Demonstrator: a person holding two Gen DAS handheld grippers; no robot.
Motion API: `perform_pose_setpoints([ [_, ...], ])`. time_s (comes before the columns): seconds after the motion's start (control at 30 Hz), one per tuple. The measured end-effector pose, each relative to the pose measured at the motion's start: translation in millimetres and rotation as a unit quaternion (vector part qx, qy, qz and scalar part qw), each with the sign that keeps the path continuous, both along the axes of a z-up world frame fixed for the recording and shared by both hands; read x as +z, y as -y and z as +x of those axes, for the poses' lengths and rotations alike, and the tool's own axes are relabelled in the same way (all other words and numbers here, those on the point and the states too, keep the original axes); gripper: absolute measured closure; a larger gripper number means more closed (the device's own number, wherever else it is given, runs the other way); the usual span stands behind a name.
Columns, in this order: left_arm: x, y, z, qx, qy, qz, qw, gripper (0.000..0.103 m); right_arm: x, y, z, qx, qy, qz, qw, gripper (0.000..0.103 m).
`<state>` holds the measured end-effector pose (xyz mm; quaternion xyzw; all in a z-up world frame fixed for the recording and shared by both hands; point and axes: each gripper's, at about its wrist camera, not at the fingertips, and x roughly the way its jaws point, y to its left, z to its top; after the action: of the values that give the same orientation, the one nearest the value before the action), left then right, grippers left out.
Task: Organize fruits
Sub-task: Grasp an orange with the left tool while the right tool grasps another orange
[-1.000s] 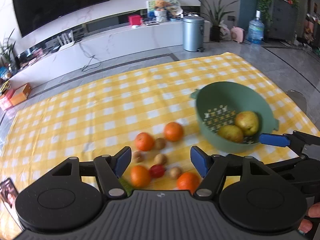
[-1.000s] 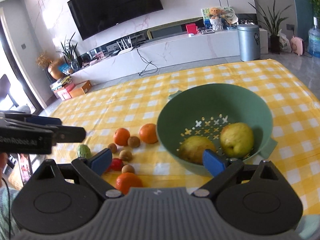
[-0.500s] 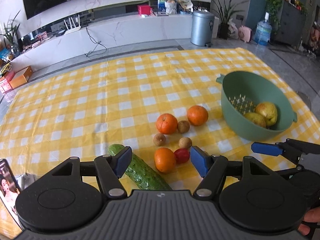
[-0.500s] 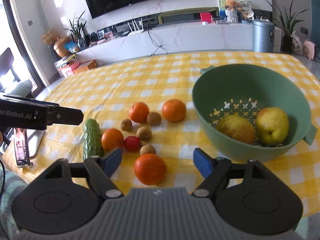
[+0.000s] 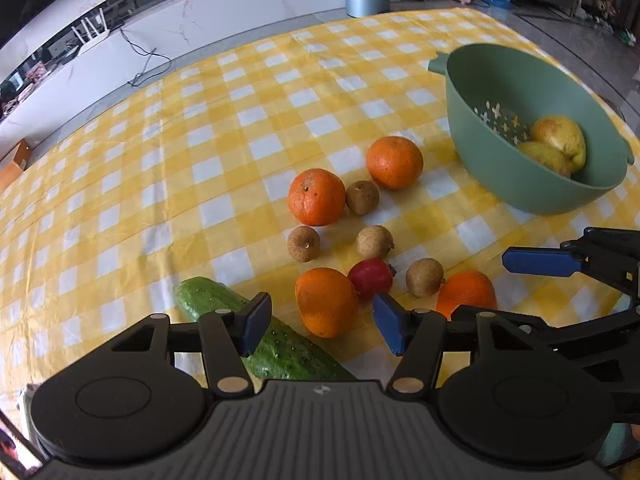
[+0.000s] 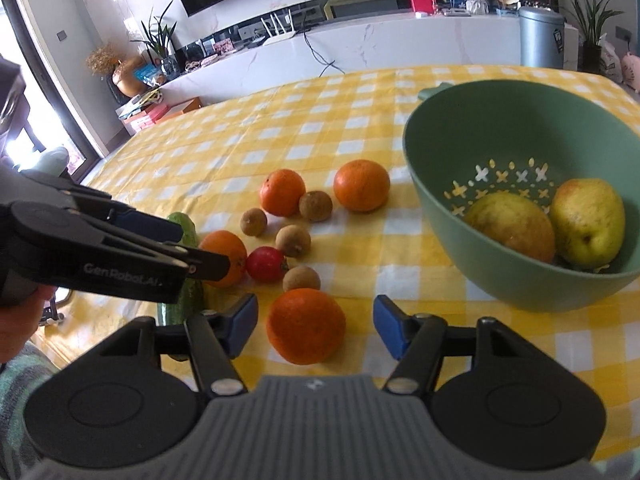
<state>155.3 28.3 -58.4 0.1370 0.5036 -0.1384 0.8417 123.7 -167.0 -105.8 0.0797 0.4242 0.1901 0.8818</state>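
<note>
On the yellow checked cloth lie several oranges, several small brown longans (image 5: 303, 243), a red fruit (image 5: 370, 278) and a cucumber (image 5: 280, 348). My left gripper (image 5: 323, 326) is low over the near-left orange (image 5: 326, 302). That orange sits between the closing jaws with gaps on both sides. My right gripper (image 6: 315, 326) straddles the nearest orange (image 6: 306, 326), its jaws also closing and not touching it. The green colander bowl (image 6: 520, 288) at the right holds two yellow pears (image 6: 512, 226) (image 6: 588, 220).
Two more oranges (image 5: 316, 197) (image 5: 394, 162) lie farther back beside the bowl (image 5: 520, 184). The left gripper's finger (image 6: 200, 266) reaches in from the left in the right wrist view. A white console and a grey bin (image 6: 540, 36) stand beyond the table.
Both grippers have come down and closer to the fruit, and their jaws have narrowed. Each now has an orange between its fingers. The cucumber has come into view.
</note>
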Motion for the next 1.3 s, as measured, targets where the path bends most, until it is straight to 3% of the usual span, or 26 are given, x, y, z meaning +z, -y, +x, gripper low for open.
perform_pose_setpoints([
  [0.4, -12.2, 1.7, 0.3, -0.029, 0.008, 0.005, 0.9995, 0.034, -13.4, -14.6, 7.0, 0.025, -0.021, -0.014, 0.999, 0.048],
  [0.63, -24.7, 14.8, -1.8, -0.054, 0.016, 0.039, 0.9977, 0.034, -16.1, -20.8, 8.0, 0.033, -0.017, -0.03, 0.999, 0.054],
  [0.8, -32.5, 14.2, 0.1, -0.052, 0.011, 0.045, 0.9975, 0.04, -17.2, -24.3, 7.7, 0.036, -0.008, -0.047, 0.998, 0.057],
  [1.0, -32.8, 12.2, -1.4, -0.05, 0.019, 0.035, 0.9979, 0.059, -17.5, -26.1, 6.2, 0.039, -0.002, -0.056, 0.998, 0.058],
  [1.3, -34.5, 11.2, -4.2, -0.038, 0.031, 0.027, 0.9984, 0.06, -15.4, -27.9, 3.9, 0.041, 0.001, -0.06, 0.997, 0.059],
])
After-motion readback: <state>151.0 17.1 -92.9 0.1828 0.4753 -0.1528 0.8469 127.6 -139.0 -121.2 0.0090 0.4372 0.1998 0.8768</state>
